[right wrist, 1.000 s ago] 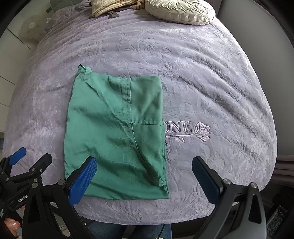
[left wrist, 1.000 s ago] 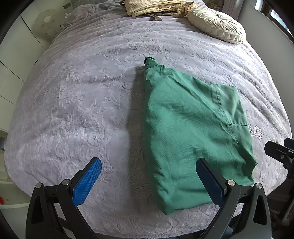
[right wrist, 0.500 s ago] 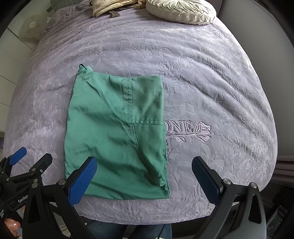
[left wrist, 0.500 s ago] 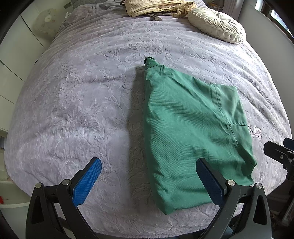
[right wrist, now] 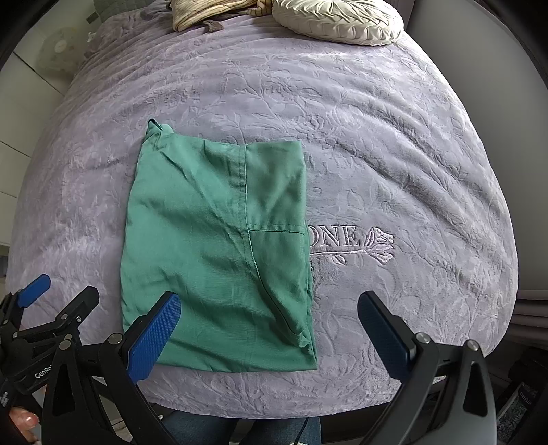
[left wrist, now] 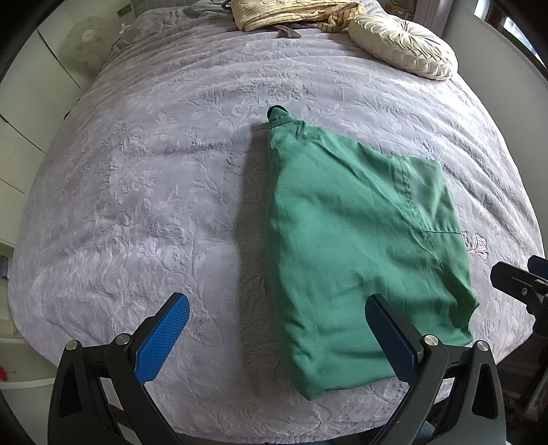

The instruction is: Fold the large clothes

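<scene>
Where garment (right wrist: 219, 253) lies: lilac embossed bedspread (right wrist: 394, 154).

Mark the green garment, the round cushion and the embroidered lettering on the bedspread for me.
green garment (right wrist: 212, 246): right wrist view, middle of the folded cloth.
round cushion (right wrist: 337, 17): right wrist view, its pleated top.
embroidered lettering (right wrist: 337, 237): right wrist view, the visible letters beside the garment.

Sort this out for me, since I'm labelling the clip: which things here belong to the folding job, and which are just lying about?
Part of the job:
- green garment, folded flat on the purple bedspread
- left tool, open
- right tool, open

Just lying about:
- round cream cushion
- beige striped cloth at the far end
- white fan beside the bed
</scene>
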Motion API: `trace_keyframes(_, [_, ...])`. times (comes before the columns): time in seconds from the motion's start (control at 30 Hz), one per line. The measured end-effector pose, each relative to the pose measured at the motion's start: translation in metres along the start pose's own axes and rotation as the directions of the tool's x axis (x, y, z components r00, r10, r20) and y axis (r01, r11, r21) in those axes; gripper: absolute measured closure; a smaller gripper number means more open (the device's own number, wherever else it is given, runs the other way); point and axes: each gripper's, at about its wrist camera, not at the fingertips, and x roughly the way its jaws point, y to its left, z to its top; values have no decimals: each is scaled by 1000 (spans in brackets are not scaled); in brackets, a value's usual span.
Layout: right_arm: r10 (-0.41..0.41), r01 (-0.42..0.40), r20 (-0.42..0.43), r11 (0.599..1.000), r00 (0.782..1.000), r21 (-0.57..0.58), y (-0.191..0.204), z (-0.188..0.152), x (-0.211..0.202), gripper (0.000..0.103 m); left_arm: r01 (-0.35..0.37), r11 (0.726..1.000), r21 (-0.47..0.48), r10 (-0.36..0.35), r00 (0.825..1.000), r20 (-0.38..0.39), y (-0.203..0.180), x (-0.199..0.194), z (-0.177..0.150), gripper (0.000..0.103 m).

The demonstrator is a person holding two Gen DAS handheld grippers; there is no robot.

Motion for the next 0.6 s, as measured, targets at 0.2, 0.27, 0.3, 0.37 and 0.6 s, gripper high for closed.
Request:
trace_keyframes(0.2, [1,-1,-1,1000,1000,-1,-1,0,0,0,-1,1000,-7,1,1000,-3,1,1,-1,0])
trace_keyframes(0.27, [1,-1,-2,1000,1000,-2,-1,0,0,0,-1,1000,-9,1,1000,-5,2,2,-1,0])
trace_keyframes(0.3, [2,-2,-3,1000,1000,-1,-1,0,1,0,-2,1000,-9,2,1000,-5,3,2,-1,0])
trace_keyframes(0.37, [4,-4,-5,1000,1000,-1,0,-1,1,0,-5,1000,-10,5,1000,-4,3,3,0,0])
trace_keyframes(0.6, [4,-4,-9,1000,1000,-6,-1,-1,2,0,-5,1000,-22,6,1000,14,4,0,-1,0])
